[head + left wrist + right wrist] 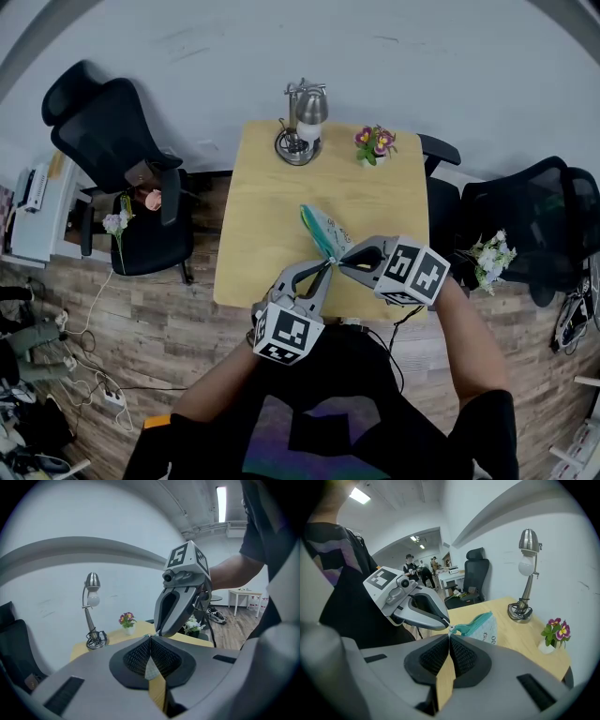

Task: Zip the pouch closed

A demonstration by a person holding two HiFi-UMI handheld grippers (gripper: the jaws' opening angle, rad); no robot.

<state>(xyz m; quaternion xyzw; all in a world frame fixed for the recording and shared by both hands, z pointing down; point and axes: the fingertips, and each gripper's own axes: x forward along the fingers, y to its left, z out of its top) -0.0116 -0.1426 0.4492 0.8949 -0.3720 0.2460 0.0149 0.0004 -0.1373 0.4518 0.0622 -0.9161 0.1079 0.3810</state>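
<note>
A teal and white pouch hangs above the near part of the wooden table, lifted at its near end. My left gripper is shut, and in the right gripper view its tips pinch the small metal zipper pull at the pouch's teal end. My right gripper is shut on that same end of the pouch, right beside the left one. In the left gripper view my own shut jaws hide the pouch, and the right gripper reaches in just beyond them.
A silver desk lamp and a small pot of flowers stand at the table's far edge. Black office chairs sit at the left, the right and behind the table. Cables lie on the wooden floor at the left.
</note>
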